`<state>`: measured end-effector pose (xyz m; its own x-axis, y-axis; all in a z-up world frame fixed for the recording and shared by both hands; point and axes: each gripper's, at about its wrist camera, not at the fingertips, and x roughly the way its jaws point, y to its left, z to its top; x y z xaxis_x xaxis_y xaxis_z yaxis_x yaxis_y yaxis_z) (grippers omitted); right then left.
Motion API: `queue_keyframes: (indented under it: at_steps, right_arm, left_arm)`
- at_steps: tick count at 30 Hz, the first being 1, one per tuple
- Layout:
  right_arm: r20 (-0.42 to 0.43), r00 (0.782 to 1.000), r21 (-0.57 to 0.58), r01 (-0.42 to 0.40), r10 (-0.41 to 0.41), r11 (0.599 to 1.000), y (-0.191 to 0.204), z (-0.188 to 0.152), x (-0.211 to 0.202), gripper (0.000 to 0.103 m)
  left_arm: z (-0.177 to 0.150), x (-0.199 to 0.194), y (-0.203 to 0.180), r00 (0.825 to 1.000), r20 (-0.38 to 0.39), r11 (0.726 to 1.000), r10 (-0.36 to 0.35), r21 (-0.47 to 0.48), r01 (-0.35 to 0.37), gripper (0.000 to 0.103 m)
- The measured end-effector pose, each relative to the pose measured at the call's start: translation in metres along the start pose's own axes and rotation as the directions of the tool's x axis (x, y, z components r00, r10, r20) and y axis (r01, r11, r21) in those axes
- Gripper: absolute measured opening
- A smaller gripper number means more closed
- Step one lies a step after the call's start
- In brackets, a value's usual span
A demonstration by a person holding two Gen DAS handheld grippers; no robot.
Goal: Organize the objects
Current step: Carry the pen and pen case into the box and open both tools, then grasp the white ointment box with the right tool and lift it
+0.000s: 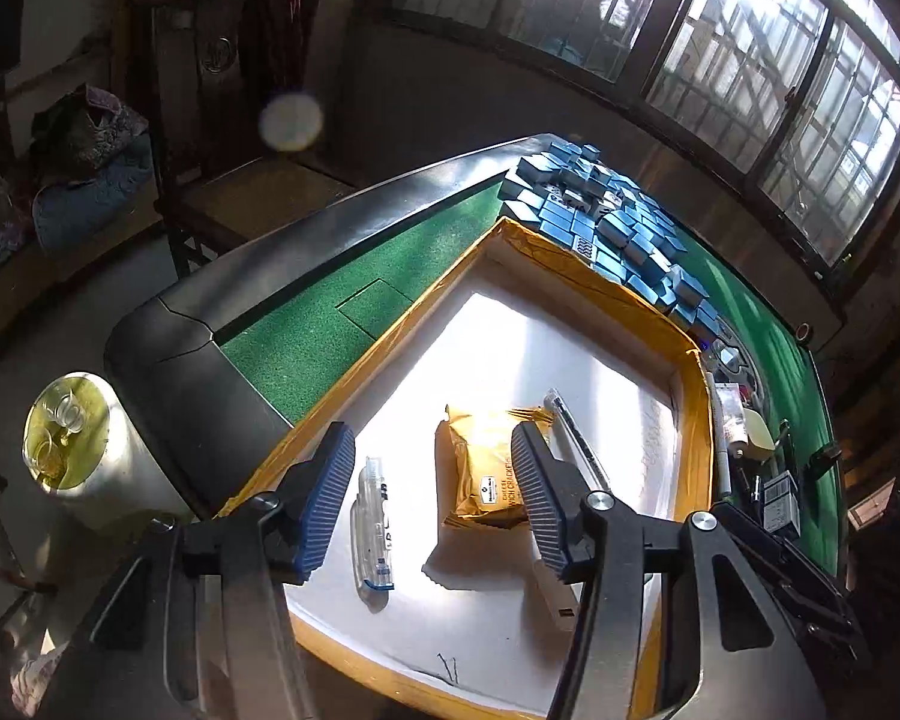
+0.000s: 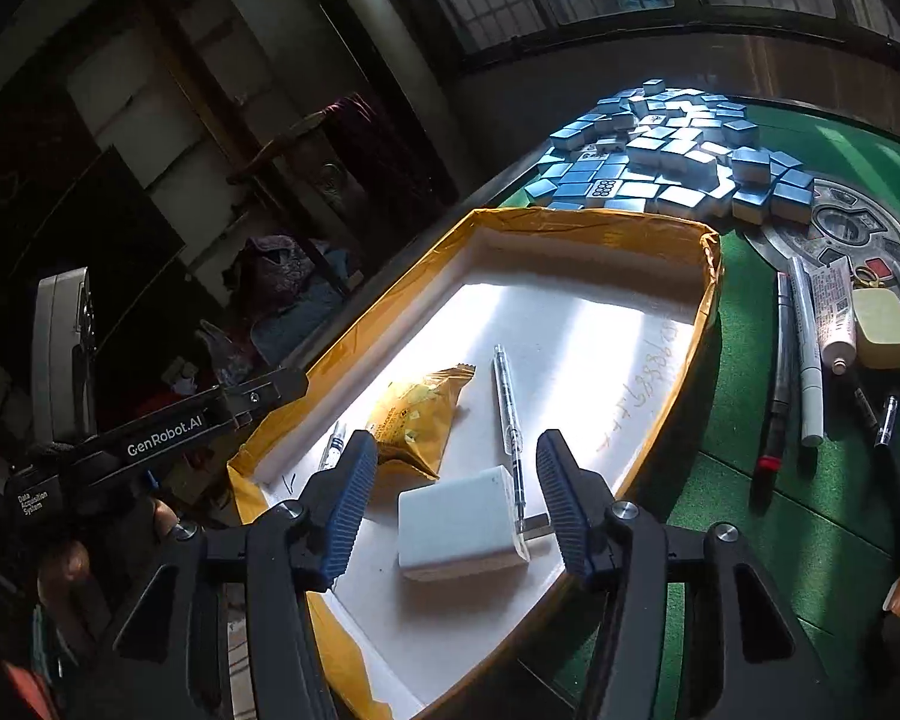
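Shallow white tray [image 2: 576, 252] with walls wrapped in glossy yellow-brown tape, sitting on a green felt mahjong table [image 1: 306, 348]; the table's rim is smooth and dark. Handwriting runs along the tray floor near its right wall.

Inside the tray:
- Crinkled golden foil cracker packet [image 1: 486, 468], flat and roughly square, serrated end seam.
- Clear plastic pen [image 1: 373, 525] with blue end, lying left of the packet.
- Second slim transparent pen [image 2: 508, 414] to the packet's right.
- White boxy USB charger [image 2: 459, 522], matte, metal plug end touching the slim pen's lower end.

Behind the tray: a heap of blue-backed, white-faced mahjong tiles [image 2: 660, 150], blocky and glossy. On the felt to the right, outside the tray: markers [image 2: 807, 354], a squeeze tube [image 2: 834, 315], a pale rounded yellow block [image 2: 882, 327].

Left gripper [image 1: 432, 492]: ribbed blue pads spread wide, hovering over the tray; clear pen and packet show below the gap, neither pressed. Holds nothing.

Right gripper [image 2: 456, 498]: jaws likewise wide apart, the charger lying on the tray floor between them, pads clear of its sides. Nothing gripped.
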<state>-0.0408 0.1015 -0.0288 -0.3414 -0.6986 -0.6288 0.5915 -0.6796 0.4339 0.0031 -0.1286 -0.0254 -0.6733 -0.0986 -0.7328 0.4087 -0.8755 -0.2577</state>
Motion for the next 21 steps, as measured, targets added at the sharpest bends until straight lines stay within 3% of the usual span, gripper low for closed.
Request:
queue_keyframes:
  at_steps: [3,6,11,14,17,21]
  right_arm:
    - [-0.009,1.0,0.004,0.005,-0.005,1.0,-0.018,-0.015,-0.022,0.055]
    - [0.013,0.997,0.023,0.079,-0.079,0.997,-0.045,-0.023,-0.046,0.056]
    - [0.006,0.988,0.066,0.156,-0.157,0.986,-0.093,-0.038,-0.071,0.06]
    - [0.054,0.966,0.066,0.251,-0.254,0.966,-0.106,-0.047,-0.096,0.06]
    - [0.098,0.94,0.066,0.32,-0.326,0.945,-0.119,-0.048,-0.119,0.062]
    - [0.054,0.919,0.066,0.387,-0.39,0.92,-0.14,-0.045,-0.121,0.064]
  left_arm:
    - [-0.005,0.0,-0.03,0.995,-0.017,0.994,-0.101,0.047,0.101,0.053]
    - [-0.012,0.0,-0.065,0.981,-0.033,0.976,-0.189,0.107,0.192,0.053]
    - [-0.027,0.009,-0.12,0.932,-0.157,0.921,-0.328,0.165,0.352,0.053]
    - [-0.04,0.012,-0.143,0.91,-0.206,0.896,-0.36,0.195,0.398,0.053]
    - [-0.048,0.016,-0.158,0.903,-0.239,0.886,-0.357,0.22,0.408,0.053]
    - [-0.057,0.016,-0.166,0.895,-0.266,0.876,-0.357,0.237,0.42,0.053]
